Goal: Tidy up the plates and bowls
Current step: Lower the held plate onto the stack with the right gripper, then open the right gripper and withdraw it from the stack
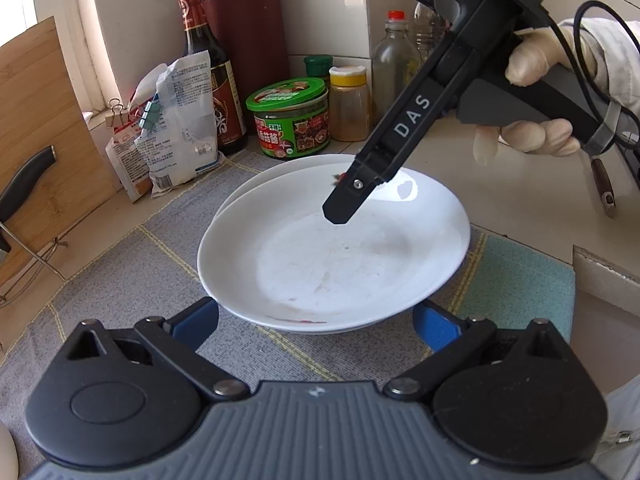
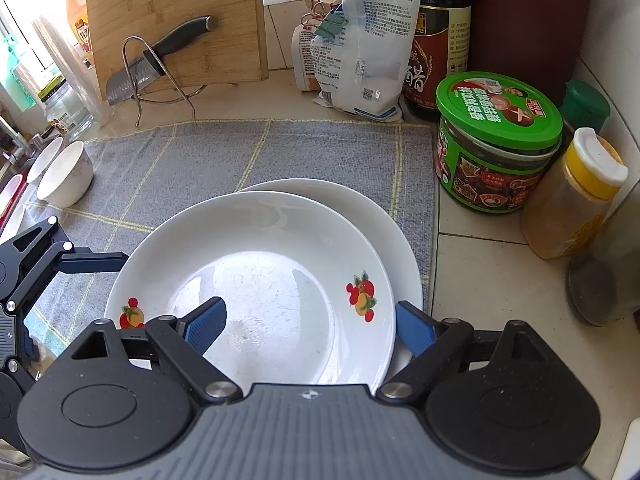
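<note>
Two white plates are stacked on a grey cloth mat (image 1: 120, 264). The top plate (image 1: 332, 256) has fruit prints and also shows in the right wrist view (image 2: 260, 280). The lower plate (image 2: 384, 232) sticks out at the far side. My left gripper (image 1: 316, 320) is open, with its blue fingers on either side of the stack's near edge. My right gripper (image 2: 310, 326) is open above the top plate, one finger over the plate's inside and one outside its rim. It shows from the side in the left wrist view (image 1: 340, 212). Small white bowls (image 2: 64, 176) stand at the mat's left edge.
Behind the mat stand a green-lidded jar (image 1: 290, 120), a yellow-capped spice jar (image 1: 349, 104), a dark sauce bottle (image 1: 210, 76), salt bags (image 1: 176, 128) and a red utensil holder (image 1: 248, 40). A cutting board with a knife (image 2: 168, 28) leans on a wire rack at the left.
</note>
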Demonstrator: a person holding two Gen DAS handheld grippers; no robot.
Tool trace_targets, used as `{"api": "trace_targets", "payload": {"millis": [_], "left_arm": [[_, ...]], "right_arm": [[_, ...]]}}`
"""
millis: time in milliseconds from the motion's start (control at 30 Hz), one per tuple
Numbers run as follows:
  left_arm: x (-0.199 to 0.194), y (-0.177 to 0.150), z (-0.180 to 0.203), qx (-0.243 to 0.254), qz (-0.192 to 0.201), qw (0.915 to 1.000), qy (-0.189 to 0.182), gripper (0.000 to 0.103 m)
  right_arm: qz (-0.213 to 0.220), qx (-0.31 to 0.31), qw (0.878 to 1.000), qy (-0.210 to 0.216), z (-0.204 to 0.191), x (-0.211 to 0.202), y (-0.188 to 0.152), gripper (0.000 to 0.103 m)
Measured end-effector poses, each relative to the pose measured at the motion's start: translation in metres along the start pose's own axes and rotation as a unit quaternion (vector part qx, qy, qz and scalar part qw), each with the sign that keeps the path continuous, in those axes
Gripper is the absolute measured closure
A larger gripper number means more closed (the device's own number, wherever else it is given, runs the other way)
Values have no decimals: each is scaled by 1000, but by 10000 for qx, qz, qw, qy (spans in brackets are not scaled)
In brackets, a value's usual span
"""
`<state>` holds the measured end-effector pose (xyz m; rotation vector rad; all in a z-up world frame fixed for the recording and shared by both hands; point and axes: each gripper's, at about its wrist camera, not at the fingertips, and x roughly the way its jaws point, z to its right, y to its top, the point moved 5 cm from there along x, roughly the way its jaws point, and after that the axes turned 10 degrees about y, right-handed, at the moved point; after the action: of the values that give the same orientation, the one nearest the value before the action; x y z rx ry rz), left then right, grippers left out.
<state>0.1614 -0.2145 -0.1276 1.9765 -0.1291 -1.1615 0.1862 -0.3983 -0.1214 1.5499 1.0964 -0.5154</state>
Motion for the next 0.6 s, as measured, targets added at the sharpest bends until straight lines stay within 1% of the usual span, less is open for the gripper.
{"api": "trace_targets", "payload": {"millis": [233,400,533,600], "left_arm": [[4,1,0,10,-18,10000,-20,1],[6,1,2,25,-18,10000,-28,1],[7,2,0,-111,-31,9999,-99,1],[7,0,0,-146,-52,9999,-66,1]], "right_arm": [[-43,9,10000,-79,-2,-1,0,8],[-46,-19,9999,-133,-3,0,-1,1],[-25,-28,9998,-202,-3,-1,-1,0],[21,-2,9998,-217,-2,-4,0,0]]}}
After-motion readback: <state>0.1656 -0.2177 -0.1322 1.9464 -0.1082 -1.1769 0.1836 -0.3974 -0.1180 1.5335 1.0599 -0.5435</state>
